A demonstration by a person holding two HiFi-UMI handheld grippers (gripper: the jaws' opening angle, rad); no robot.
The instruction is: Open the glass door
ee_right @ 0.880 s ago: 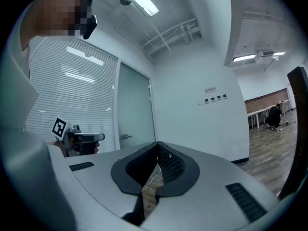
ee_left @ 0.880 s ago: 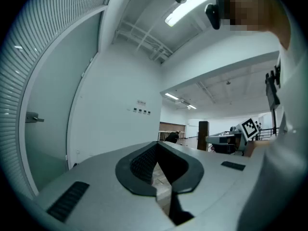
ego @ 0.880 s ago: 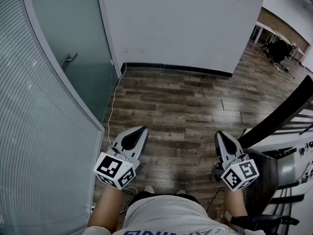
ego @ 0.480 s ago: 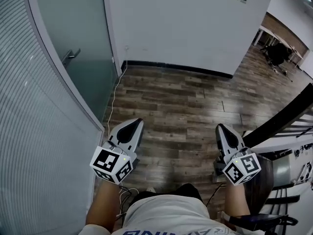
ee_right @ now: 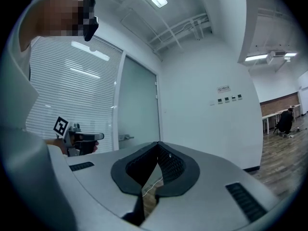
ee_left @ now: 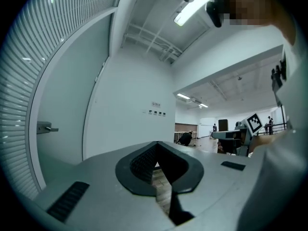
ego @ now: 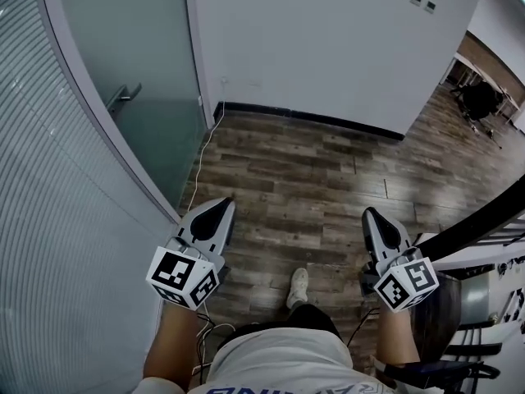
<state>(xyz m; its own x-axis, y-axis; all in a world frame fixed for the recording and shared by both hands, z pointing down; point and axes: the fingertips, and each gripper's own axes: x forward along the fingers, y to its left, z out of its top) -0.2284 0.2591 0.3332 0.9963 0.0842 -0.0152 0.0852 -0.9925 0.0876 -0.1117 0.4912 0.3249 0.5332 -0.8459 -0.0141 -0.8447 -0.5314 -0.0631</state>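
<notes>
The frosted glass door [ego: 139, 64] stands shut at the upper left of the head view, with a metal lever handle [ego: 123, 97] on it. My left gripper [ego: 215, 212] is held level at lower left, well short of the handle, jaws shut on nothing. My right gripper [ego: 379, 220] is level at lower right, also shut and empty. The left gripper view shows its closed jaws [ee_left: 157, 148], with the door [ee_left: 67, 105] and handle [ee_left: 45, 127] far to the left. In the right gripper view the closed jaws [ee_right: 157, 150] point toward the door [ee_right: 139, 105] and handle [ee_right: 126, 137].
A ribbed glass partition [ego: 49, 220] runs along the left. A white wall [ego: 328, 48] stands ahead, with a white cable [ego: 201, 162] trailing over the wood floor [ego: 312, 179] by the door frame. A dark railing [ego: 476, 228] and furniture crowd the right. My shoe [ego: 298, 286] is on the floor.
The view has shifted forward and left, so the door and handle sit further right in the picture. A shoe has stepped into view. Both grippers stay level and shut.
</notes>
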